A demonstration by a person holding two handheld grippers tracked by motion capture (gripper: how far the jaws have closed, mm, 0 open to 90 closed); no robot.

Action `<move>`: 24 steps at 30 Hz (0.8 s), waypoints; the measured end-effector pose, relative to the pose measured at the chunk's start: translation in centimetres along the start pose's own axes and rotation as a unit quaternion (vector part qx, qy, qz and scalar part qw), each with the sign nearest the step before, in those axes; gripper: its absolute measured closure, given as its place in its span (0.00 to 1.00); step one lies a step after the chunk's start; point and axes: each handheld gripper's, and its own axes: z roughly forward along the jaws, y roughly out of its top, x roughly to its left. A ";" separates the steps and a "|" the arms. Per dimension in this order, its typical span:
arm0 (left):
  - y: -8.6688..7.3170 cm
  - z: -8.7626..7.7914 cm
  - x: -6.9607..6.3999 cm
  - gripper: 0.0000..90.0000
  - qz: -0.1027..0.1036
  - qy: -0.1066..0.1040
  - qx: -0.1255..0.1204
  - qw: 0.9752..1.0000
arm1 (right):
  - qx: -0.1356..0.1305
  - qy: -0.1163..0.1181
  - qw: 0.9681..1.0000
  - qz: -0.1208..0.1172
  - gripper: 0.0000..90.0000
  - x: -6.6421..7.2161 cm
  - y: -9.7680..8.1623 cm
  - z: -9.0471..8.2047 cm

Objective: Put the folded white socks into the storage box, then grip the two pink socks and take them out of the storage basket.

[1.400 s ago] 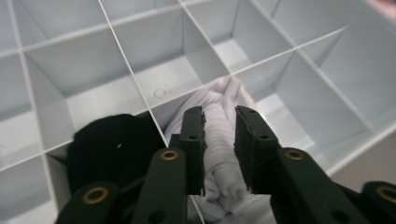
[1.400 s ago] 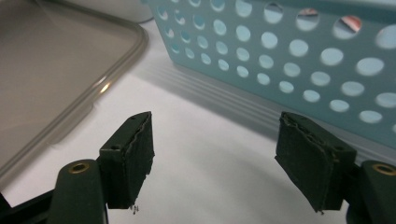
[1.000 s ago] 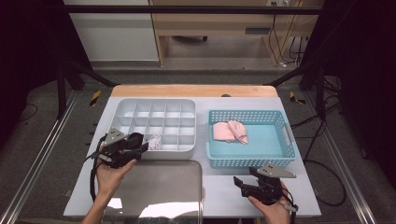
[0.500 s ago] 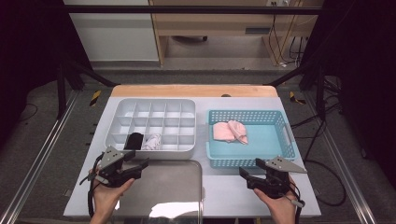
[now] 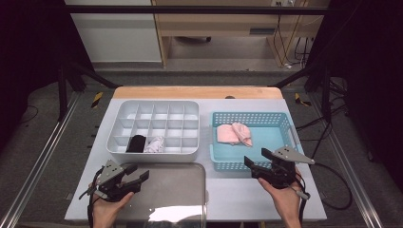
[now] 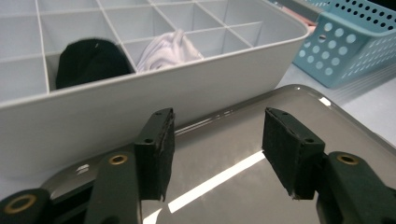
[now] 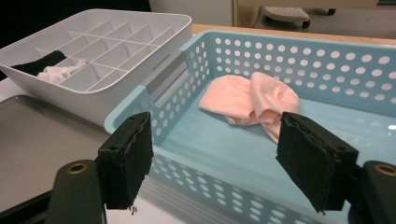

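While both grippers sit empty, the relation that matters is R gripper [image 5: 263, 166] vs. the pink socks [image 5: 234, 134] in the blue basket [image 5: 278, 119].

- R gripper [image 7: 215, 154]: jaws spread wide, nothing btwn pads. You're just outside the basket's near wall. In the right gripper view the pink socks [image 7: 254, 102] lie ahead of your fingers, past the perforated wall, roughly centred btwn the jaws, a touch toward the right-hand pad.
- Socks: folded pair, lying flat on the basket floor. Long axis runs crosswise to your jaw line of approach, tilted a bit; toe/heel ends can't be told apart.
- L gripper [image 5: 134, 173]: jaws also apart, have just been closing a little, nothing btwn them. Left gripper view [image 6: 215, 149] has it low over the grey tray [image 6: 261, 186], pointed at the near wall of the white divided organiser [image 6: 140, 102].
- Organiser, near row: black sock [image 6: 91, 60] and white sock [image 6: 168, 49] already in adjoining cells, ahead of L fingers and above them.
- Nearer hand to the pink socks: R, clearly; L is well apart, across the tray.

Judgement: next pick is yours on the R – lift over the basket wall, drop in from above, pinch across the short width of the bundle.
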 end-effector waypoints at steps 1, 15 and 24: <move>-0.1 0.0 0.2 0.49 -0.007 0.002 0.002 1.000 | 0.000 -0.001 1.000 0.000 0.30 0.0 0.2 0.2; -1.0 -0.3 1.3 0.48 -0.029 0.004 0.012 0.999 | -0.002 -0.015 1.000 -0.009 0.30 -0.5 2.8 1.7; -1.1 -0.3 1.5 0.46 -0.032 0.011 0.013 0.999 | -0.010 -0.015 1.000 -0.008 0.31 -0.4 4.6 3.1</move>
